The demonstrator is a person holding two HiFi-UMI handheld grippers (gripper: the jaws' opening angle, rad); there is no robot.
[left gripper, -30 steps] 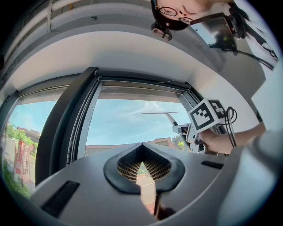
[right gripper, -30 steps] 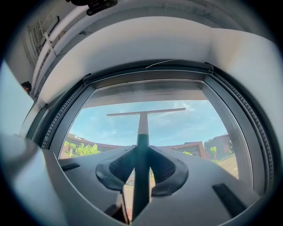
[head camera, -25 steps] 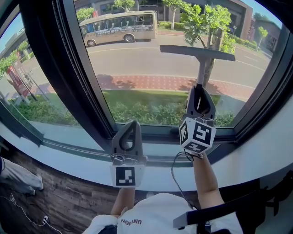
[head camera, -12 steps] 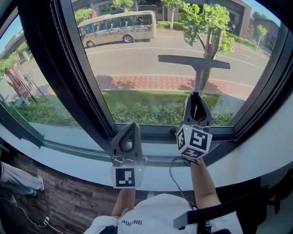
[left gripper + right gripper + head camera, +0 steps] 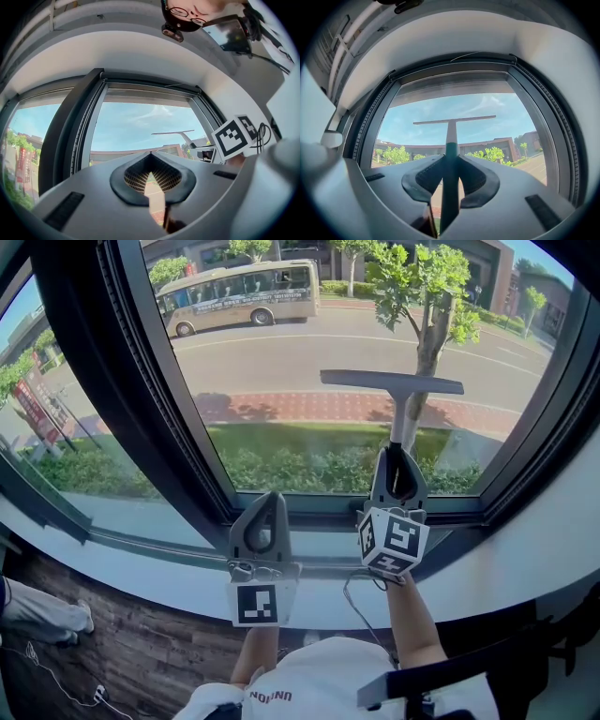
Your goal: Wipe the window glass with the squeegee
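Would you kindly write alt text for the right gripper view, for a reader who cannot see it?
The right gripper is shut on the handle of a squeegee, its T-shaped blade raised before the window glass. Outside are trees and a low building under blue sky.

Drags squeegee (image 5: 391, 382) down the window glass (image 5: 281, 362); puts the blade lower, just above the brick pavement (image 5: 281, 409) outside rather than mid-road. Pulls right gripper (image 5: 397, 454), clamped on the handle, nearer toward the sill and slightly left, and brings its marker cube down with it.
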